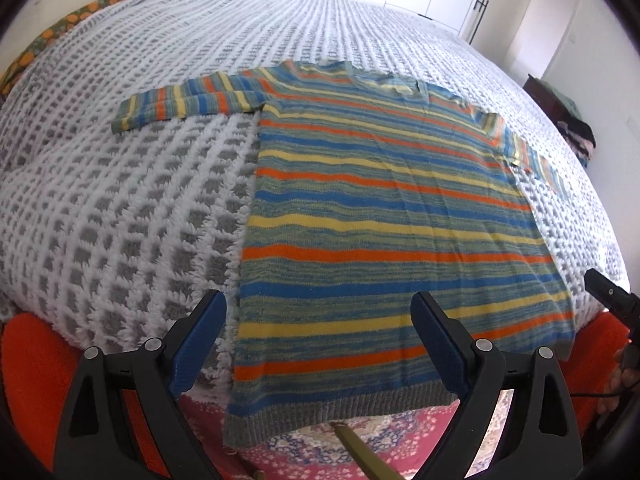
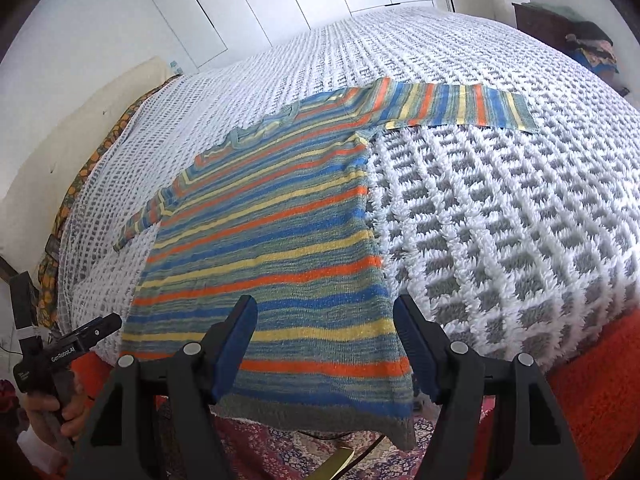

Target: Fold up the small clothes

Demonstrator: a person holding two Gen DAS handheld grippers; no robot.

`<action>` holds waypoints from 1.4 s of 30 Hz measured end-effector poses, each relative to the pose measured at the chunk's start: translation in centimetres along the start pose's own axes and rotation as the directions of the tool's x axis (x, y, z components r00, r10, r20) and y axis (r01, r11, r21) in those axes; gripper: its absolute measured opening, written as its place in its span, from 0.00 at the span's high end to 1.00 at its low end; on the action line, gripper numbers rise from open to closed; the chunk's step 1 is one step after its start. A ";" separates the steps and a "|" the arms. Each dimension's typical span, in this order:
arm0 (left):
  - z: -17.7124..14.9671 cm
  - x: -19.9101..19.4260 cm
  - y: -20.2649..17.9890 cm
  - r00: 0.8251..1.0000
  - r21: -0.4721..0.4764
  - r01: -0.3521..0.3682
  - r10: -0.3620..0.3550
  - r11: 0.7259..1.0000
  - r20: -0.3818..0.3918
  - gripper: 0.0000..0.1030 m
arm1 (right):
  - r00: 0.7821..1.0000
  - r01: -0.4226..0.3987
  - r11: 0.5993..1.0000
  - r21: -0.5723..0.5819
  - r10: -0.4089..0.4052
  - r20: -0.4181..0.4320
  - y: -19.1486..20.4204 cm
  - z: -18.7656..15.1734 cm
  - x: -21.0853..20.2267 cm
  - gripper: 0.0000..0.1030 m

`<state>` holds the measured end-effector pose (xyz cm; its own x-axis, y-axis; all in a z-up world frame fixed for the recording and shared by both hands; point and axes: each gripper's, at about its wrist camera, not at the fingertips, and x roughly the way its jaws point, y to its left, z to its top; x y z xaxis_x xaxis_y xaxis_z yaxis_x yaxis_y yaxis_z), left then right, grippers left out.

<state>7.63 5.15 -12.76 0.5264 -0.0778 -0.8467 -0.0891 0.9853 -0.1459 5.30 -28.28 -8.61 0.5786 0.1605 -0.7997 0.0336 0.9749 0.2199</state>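
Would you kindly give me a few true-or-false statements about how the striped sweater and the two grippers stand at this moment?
1. The striped sweater lies spread out flat on the bedspread. True.
2. The left gripper is clamped on the sweater's hem. False: its jaws are open and hold nothing.
3. Both sleeves are folded in across the body. False: the left sleeve and right sleeve stretch outward on the bedspread.
4. The sweater's hem hangs over the bed's near edge. True.
5. The right gripper is open. True.
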 end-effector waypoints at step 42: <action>0.0 1.7 -0.4 0.998 0.010 -0.055 0.055 0.998 -0.029 0.07 | 0.984 -0.145 0.970 0.194 0.162 -0.078 -6.3 4.3 2.8 0.31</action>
<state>8.60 4.61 -14.13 0.4959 -0.0279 -0.8679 -0.1095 0.9895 -0.0943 10.20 -34.63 -9.90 0.5111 0.3281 -0.7944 0.1070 0.8928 0.4376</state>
